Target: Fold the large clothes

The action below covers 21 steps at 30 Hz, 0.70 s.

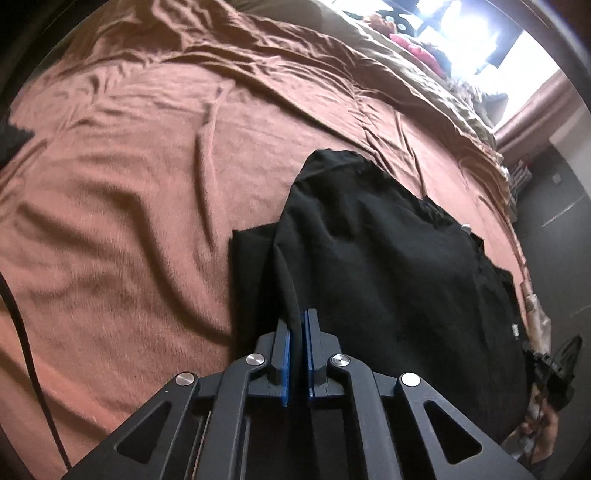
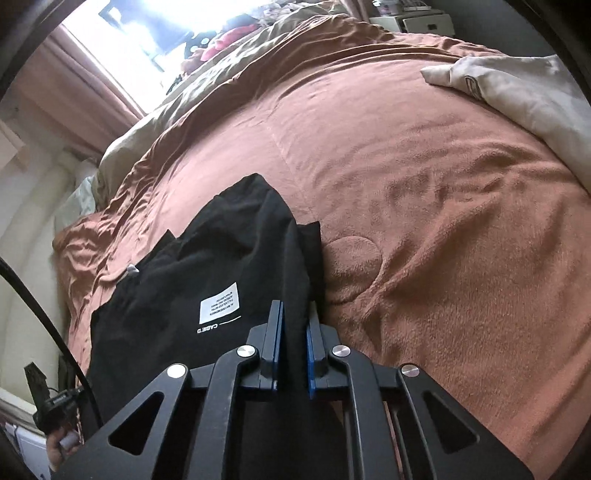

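Note:
A black garment point(image 1: 388, 258) lies on a brown bed blanket point(image 1: 129, 221), partly lifted toward me. My left gripper point(image 1: 297, 325) is shut on a fold of its black cloth, pinched between the blue pads. In the right wrist view the same black garment point(image 2: 229, 266) shows a white printed label point(image 2: 218, 307). My right gripper point(image 2: 294, 321) is shut on a thick bunch of the black cloth at the garment's right edge. The other gripper shows at the far edge of each view point(image 1: 554, 373), point(image 2: 51, 398).
The brown blanket point(image 2: 424, 221) covers the bed. An olive duvet point(image 2: 236, 59) is bunched along the far side by a bright window point(image 2: 147, 26). A beige garment point(image 2: 517, 88) lies at the right. A black cable point(image 1: 26, 332) hangs at the left.

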Each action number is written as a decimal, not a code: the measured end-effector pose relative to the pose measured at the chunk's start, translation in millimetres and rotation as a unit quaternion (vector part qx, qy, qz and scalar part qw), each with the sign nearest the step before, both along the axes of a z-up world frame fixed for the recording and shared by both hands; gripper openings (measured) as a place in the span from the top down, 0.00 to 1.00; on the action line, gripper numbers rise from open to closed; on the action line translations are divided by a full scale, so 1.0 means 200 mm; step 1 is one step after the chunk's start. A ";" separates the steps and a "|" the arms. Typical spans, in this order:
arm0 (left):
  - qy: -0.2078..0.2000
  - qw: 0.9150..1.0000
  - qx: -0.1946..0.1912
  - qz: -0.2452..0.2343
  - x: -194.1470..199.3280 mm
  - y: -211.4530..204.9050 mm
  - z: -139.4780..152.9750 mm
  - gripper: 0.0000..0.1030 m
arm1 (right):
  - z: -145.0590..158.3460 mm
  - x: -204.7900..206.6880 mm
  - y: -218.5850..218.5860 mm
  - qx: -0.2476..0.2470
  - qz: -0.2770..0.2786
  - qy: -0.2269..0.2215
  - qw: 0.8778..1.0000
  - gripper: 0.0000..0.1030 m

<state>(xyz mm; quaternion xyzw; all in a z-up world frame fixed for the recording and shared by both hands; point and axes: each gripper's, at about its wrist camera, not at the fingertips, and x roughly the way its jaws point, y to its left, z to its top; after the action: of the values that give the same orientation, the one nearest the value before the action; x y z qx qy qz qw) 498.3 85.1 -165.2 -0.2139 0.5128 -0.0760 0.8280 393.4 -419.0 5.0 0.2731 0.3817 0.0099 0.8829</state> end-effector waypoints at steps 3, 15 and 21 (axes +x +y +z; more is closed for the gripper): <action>0.009 0.999 -0.038 0.004 -0.05 0.04 0.03 0.58 | 0.01 -0.08 -0.03 0.024 0.003 -0.013 1.000 0.92; -0.014 0.998 -0.060 0.027 -0.35 0.15 0.11 0.37 | 0.15 -0.35 -0.03 0.019 0.009 -0.032 0.999 0.37; 0.002 0.995 -0.085 0.044 -0.50 0.21 0.02 0.37 | 0.23 -0.48 0.06 -0.005 0.018 -0.043 0.999 0.37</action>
<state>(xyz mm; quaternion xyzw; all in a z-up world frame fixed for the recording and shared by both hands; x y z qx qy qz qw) 398.5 126.5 -161.4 -0.3057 0.4965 -0.0825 0.8082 297.2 -408.0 51.2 0.2611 0.3486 0.0358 0.8994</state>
